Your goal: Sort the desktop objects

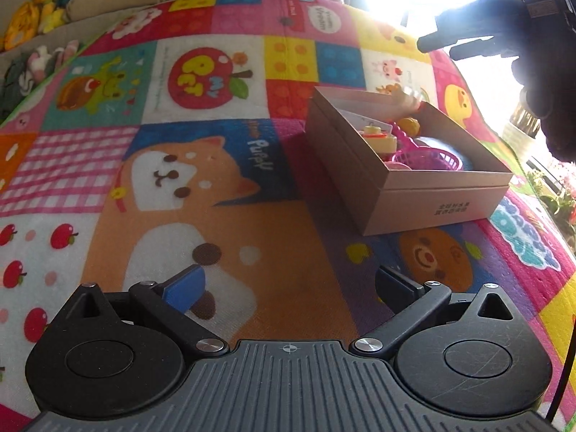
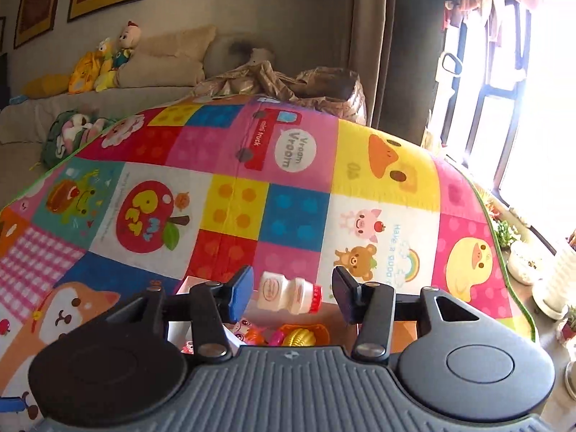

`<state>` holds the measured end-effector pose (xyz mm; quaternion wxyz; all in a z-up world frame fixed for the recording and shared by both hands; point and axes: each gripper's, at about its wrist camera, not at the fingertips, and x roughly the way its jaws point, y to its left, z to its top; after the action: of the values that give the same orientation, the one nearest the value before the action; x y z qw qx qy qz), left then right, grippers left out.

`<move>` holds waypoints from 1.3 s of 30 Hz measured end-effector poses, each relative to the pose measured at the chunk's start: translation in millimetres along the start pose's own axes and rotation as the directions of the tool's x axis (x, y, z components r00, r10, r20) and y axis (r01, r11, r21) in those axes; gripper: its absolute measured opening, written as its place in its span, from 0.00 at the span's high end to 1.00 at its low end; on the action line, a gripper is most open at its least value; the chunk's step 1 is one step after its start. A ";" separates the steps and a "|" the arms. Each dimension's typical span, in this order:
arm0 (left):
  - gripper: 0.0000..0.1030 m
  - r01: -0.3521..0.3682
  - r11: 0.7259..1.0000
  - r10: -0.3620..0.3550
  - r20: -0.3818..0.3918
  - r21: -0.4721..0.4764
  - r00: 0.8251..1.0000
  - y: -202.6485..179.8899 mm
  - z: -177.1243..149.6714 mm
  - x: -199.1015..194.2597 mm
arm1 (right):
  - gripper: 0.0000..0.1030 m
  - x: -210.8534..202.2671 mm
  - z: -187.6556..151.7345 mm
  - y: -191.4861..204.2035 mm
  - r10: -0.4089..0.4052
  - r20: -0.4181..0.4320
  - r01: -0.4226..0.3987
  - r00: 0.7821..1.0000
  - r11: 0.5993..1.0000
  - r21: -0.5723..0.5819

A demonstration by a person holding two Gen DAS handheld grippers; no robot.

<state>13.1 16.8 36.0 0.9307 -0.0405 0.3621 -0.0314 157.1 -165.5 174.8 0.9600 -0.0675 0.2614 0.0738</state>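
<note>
A brown cardboard box (image 1: 432, 208) stands on the colourful play mat (image 1: 201, 165) and holds a pink basket (image 1: 428, 158) and other small toys. My left gripper (image 1: 288, 284) hovers low over the mat, near-left of the box, jaws wide and empty. My right gripper (image 2: 291, 293) is above the box (image 2: 324, 320). A small white bottle with a red cap (image 2: 289, 295) lies sideways between its fingers, with gaps to both pads. From the left wrist, the right gripper (image 1: 439, 48) is a dark shape high above the box, and a pale blur (image 1: 408, 97) sits at the far rim.
A beige sofa (image 2: 108, 97) with pillows and plush toys (image 2: 104, 64) runs behind the mat. A bundle of crumpled cloth (image 2: 288, 82) lies at the mat's far edge. Bright windows and potted plants (image 2: 522, 259) line the right side beyond the mat's edge.
</note>
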 end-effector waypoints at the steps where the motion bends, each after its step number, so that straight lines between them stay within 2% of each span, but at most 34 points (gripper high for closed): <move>1: 0.00 -0.003 1.000 0.003 -0.001 -0.005 1.000 1.6 0.1 1.6 | 0.52 3.6 -4.1 -1.8 0.025 -0.016 -0.025 1.000 0.999 0.029; 5: 0.00 -0.013 1.000 0.013 -0.017 -0.010 1.000 2.7 -2.2 9.7 | 0.35 -8.0 -34.3 -1.9 0.101 -0.037 -0.098 0.994 0.992 0.085; 7: 0.00 -0.012 1.000 0.012 -0.011 0.001 1.000 1.1 -7.4 10.8 | 0.25 -27.2 -59.0 -1.8 0.135 -0.039 -0.130 0.990 0.985 0.109; 9: 0.00 -0.012 0.999 0.011 0.011 0.032 1.000 -2.6 -14.7 9.6 | 0.06 -46.5 -85.1 -3.6 0.153 -0.035 -0.146 0.988 0.978 0.151; 10: 0.00 -0.007 0.998 0.005 0.025 0.057 1.000 -5.4 -19.7 8.7 | 0.01 -56.4 -101.0 -4.2 0.160 -0.037 -0.151 0.986 0.973 0.176; 13: 0.00 -0.007 0.994 0.004 0.024 0.108 1.000 -14.8 -31.1 8.0 | 0.00 -74.5 -148.2 1.1 0.185 -0.082 -0.165 0.979 0.965 0.203; 15: 0.00 -0.013 0.996 0.009 0.038 0.090 0.999 -16.7 -31.9 4.2 | 0.00 -79.4 -176.0 7.0 0.168 -0.111 -0.141 0.979 0.966 0.215; 17: 0.00 0.004 0.999 -0.005 0.021 0.054 1.000 -17.1 -31.9 5.9 | 0.00 -80.1 -200.7 11.3 0.150 -0.153 -0.113 0.977 0.967 0.227; 19: 0.00 -0.028 0.997 0.026 0.029 0.073 0.999 -22.9 -33.0 8.3 | 0.00 -81.0 -215.3 15.7 0.133 -0.161 -0.098 0.978 0.973 0.210; 21: 0.00 -0.049 0.995 0.047 0.027 0.091 0.999 -26.6 -32.8 10.2 | 0.00 -86.4 -212.0 19.2 0.114 -0.144 -0.086 0.983 0.979 0.187; 22: 0.00 -0.053 0.995 0.051 0.027 0.086 0.998 -25.9 -32.6 10.9 | 0.00 -86.4 -210.8 21.9 0.078 -0.143 -0.054 0.987 0.985 0.162; 23: 0.00 -0.059 0.995 0.057 0.029 0.081 0.998 -25.5 -32.3 11.2 | 0.00 -82.7 -211.1 25.5 0.033 -0.163 -0.012 0.986 0.992 0.126; 24: 0.00 -0.072 0.995 0.070 0.029 0.073 0.997 -24.1 -32.0 11.8 | 0.00 -74.4 -210.5 26.9 0.009 -0.221 0.015 0.975 0.994 0.107; 26: 0.00 -0.083 0.995 0.081 0.032 0.050 0.996 -20.9 -31.3 12.1 | 0.00 -70.0 -208.6 24.6 0.019 -0.219 0.010 0.976 0.991 0.131; 31: 0.00 -0.092 0.994 0.090 0.029 0.058 0.995 -21.4 -29.9 13.9 | 0.00 -60.8 -205.0 33.1 0.052 -0.206 -0.036 0.977 0.996 0.085; 35: 0.00 -0.086 0.995 0.084 0.033 0.055 0.996 -20.7 -30.7 13.5 | 0.00 -54.7 -204.0 31.3 0.081 -0.162 -0.069 0.983 0.995 0.076; 39: 0.00 -0.080 0.995 0.079 0.035 0.053 0.996 -20.6 -31.4 13.1 | 0.00 -55.6 -205.3 32.0 0.071 -0.150 -0.061 0.986 0.996 0.073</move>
<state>0.9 -6.4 6.1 0.9378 -0.0013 0.3472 -0.0035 3.1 -174.5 25.0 0.9360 -0.0316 0.3386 0.0911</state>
